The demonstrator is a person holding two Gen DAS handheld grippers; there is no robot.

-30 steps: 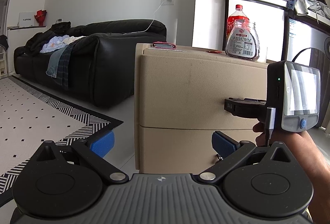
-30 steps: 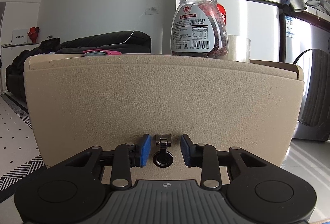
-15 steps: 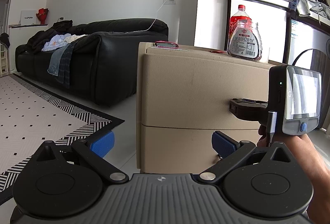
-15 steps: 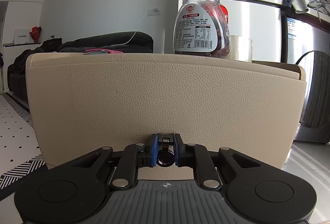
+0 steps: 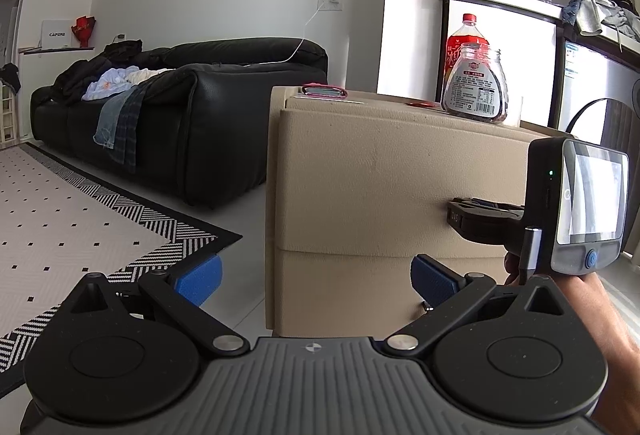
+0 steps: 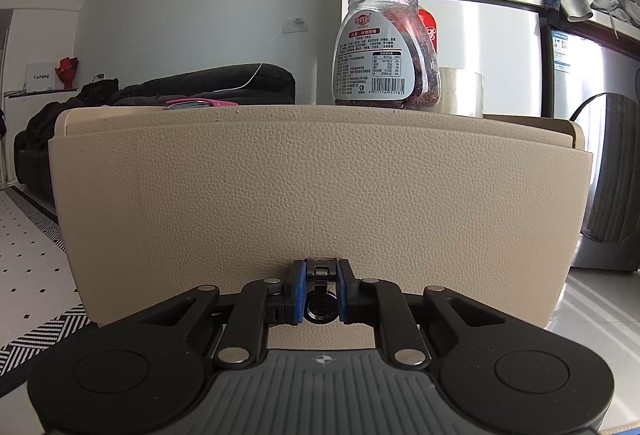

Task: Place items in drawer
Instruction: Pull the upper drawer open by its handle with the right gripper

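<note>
Right gripper (image 6: pixel 319 291) has its blue pads (image 6: pixel 297 291) pinched in on the small dark metal ring pull (image 6: pixel 319 305) at the lower middle of the top drawer front (image 6: pixel 320 203), a beige panel with a leather grain. That front stands slightly forward of the cabinet body (image 6: pixel 574 135) behind it, whose edge shows at both upper corners. In the left wrist view the same gripper (image 5: pixel 472 213) reaches in from the right against the upper drawer (image 5: pixel 380 175), with a hand (image 5: pixel 576 299) under its screen unit. A second drawer front (image 5: pixel 340 291) sits below, flush with the cabinet.

Left gripper (image 5: pixel 316 277) is spread wide and holds nothing, its blue fingers (image 5: pixel 198 275) apart on either side of the cabinet's left corner, short of touching it.

On the cabinet top stand a clear plastic jar of dark dried fruit (image 6: pixel 386 47), without a lid, a roll of clear tape (image 6: pixel 462 91) just beside it on the right, and a red-labelled drink bottle (image 5: pixel 466 43) behind. A flat pink item (image 6: pixel 200 102) lies near the left end, and a small red lid (image 5: pixel 422 103) lies near the jar.

Beyond the cabinet are a black leather sofa (image 5: pixel 200 123) strewn with clothes and a white rug with a black zigzag border (image 5: pixel 80 219)
</note>
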